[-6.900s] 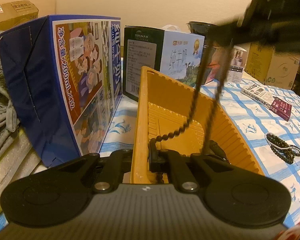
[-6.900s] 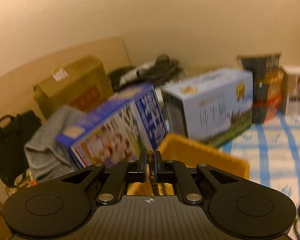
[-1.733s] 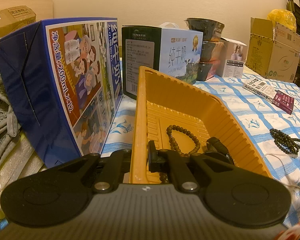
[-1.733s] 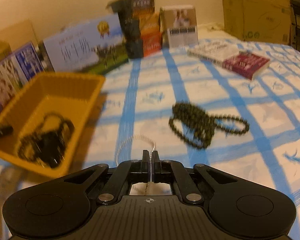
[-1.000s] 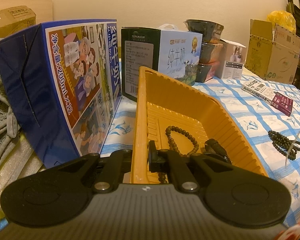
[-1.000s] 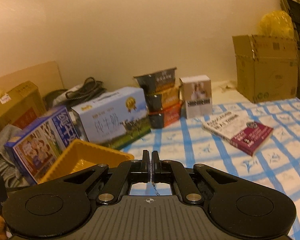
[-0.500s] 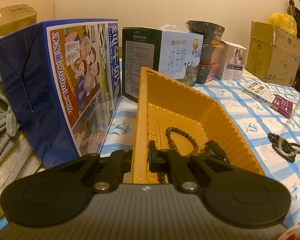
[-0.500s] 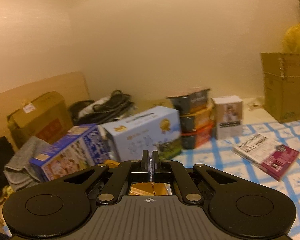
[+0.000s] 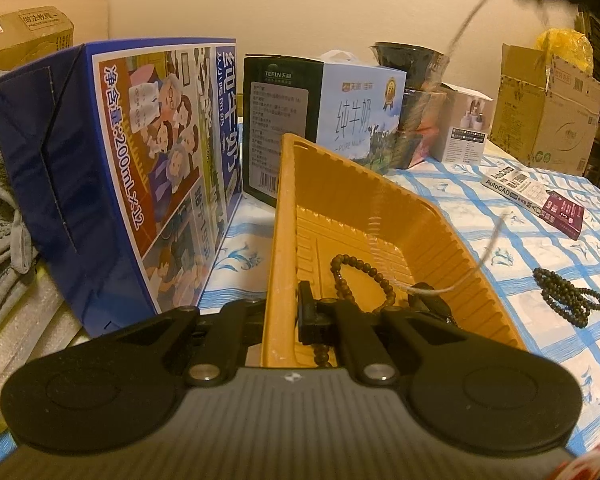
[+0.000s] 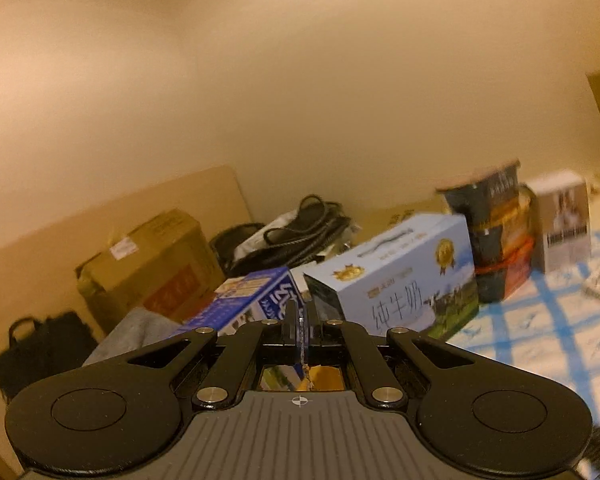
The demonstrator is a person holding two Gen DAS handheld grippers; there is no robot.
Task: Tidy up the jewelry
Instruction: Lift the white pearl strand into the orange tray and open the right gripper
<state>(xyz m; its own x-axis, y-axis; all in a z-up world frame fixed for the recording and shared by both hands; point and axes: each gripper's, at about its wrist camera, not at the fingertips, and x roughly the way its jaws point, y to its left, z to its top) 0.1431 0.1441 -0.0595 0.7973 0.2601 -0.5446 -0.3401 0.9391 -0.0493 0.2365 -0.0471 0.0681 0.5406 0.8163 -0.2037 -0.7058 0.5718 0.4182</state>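
Left wrist cam sits low & close behind the yellow tray (image 9: 284, 240), looking along it and slightly down across the desk (image 9: 480, 216) twd the boxes at the wall. Right wrist cam rides higher & further back, near level, blurred, mostly wall. Both share the blue milk carton (image 9: 140, 168) (image 10: 256, 296), pale-blue milk box (image 9: 356, 108) (image 10: 404, 280) & stacked bowls (image 9: 416, 92) (image 10: 496, 232)

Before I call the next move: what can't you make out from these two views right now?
- Thin chain: left wrist view, motion-blurred; its lower end inside the yellow tray is unclear.
- Right gripper: blurred and cut off by the top edge in the left wrist view.
- Black item in the tray: hidden behind the left gripper.
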